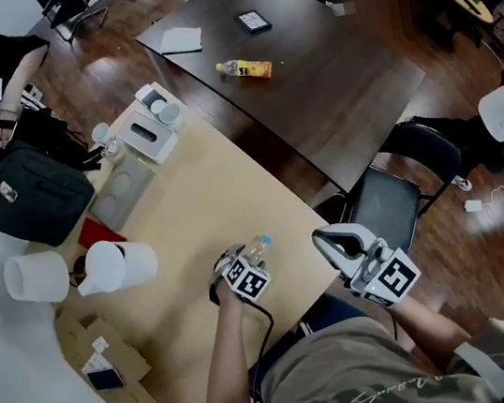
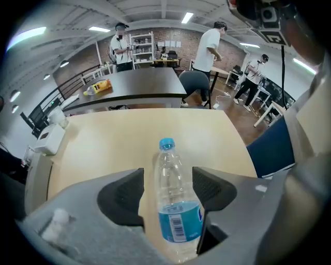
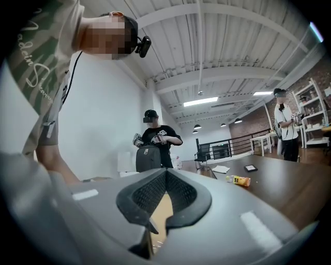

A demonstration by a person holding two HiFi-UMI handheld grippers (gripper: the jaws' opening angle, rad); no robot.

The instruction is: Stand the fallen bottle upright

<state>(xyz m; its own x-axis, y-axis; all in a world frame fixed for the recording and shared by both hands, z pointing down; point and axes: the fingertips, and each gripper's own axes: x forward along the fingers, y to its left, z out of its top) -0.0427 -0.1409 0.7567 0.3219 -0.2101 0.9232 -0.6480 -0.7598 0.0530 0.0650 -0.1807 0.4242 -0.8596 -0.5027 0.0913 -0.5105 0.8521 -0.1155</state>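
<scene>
Pale wood counter [image 1: 188, 215] runs under my hands, its near edge slanting off toward five o'clock. My left tongs [image 2: 168, 175] stand wide, one pad on each side of the clear bottle [image 2: 173, 207]. A strip of counter shows between the left pad and the plastic, and the right pad sits just beside the blue label, so nothing is clamped. The bottle's blue cap points away from me toward twelve o'clock, along the line of the tongs. I cannot tell whether it lies flat or is tipped up off the wood.

My right tongs [image 3: 165, 173] are narrow, pads meeting at the tips with nothing between them. They are held at three o'clock of the left pair, out past the counter's edge.

At nine o'clock of the bottle lie a white jug [image 1: 115, 263] and a white cup [image 1: 36, 277]. A black bag [image 1: 32, 193] sits at ten o'clock. A black chair [image 1: 394, 197] stands at three o'clock, beside the counter. Farther off at one o'clock is a dark table [image 1: 330, 98] with a yellow bottle [image 1: 245, 70] lying on its side.
</scene>
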